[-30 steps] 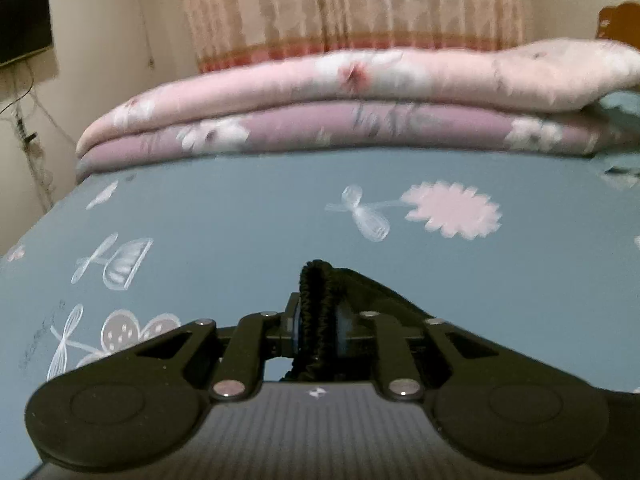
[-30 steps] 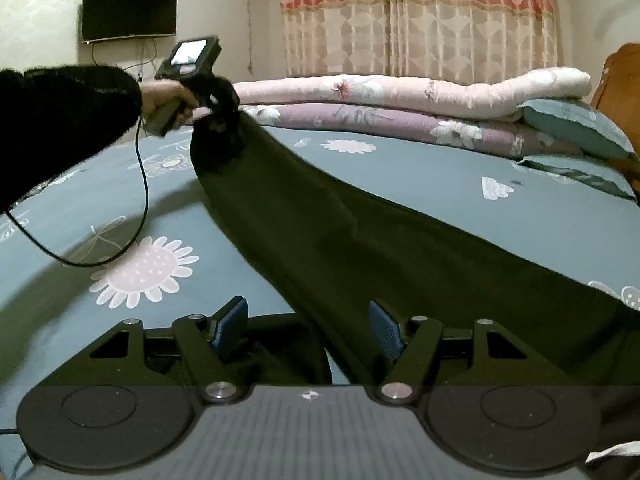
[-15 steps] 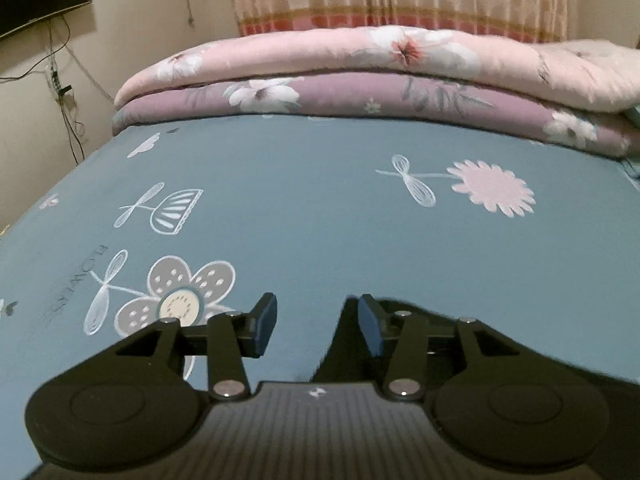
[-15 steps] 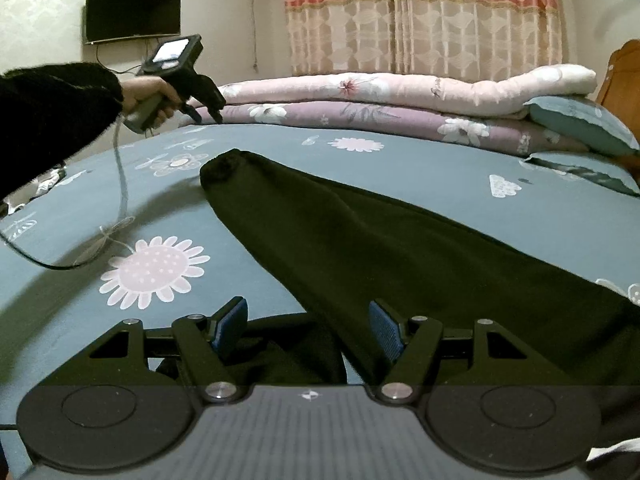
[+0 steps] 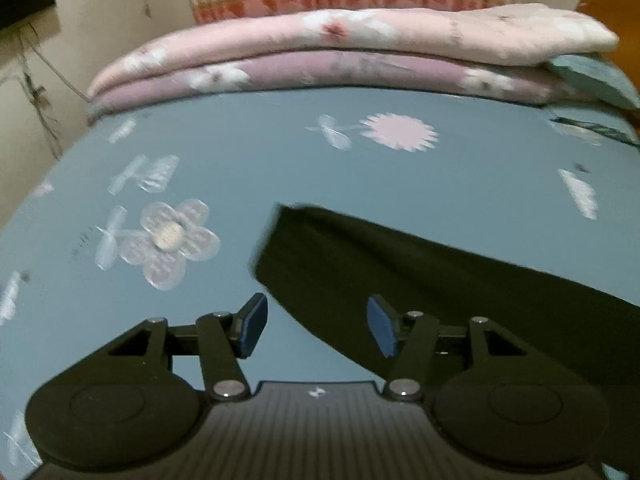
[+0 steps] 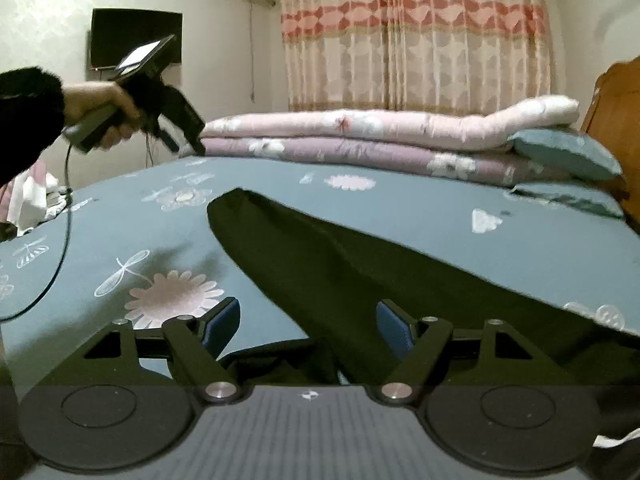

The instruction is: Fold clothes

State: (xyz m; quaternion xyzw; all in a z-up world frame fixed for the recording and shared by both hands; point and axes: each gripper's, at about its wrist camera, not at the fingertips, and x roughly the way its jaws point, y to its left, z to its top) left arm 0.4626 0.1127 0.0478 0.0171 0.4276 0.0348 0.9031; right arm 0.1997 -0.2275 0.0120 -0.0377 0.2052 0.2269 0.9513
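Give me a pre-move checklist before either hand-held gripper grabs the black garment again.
1. Left hand-held gripper open, holding nothing: ok.
2. Right hand-held gripper open, holding nothing: ok.
3. Black garment lying stretched out on the bed sheet: ok.
4. Garment's near end flat: cannot tell, it runs under the right hand-held gripper.
5. Cable from the left hand-held gripper clear of the garment: ok, it hangs to the side.
6. Stacked quilts apart from the garment: ok.
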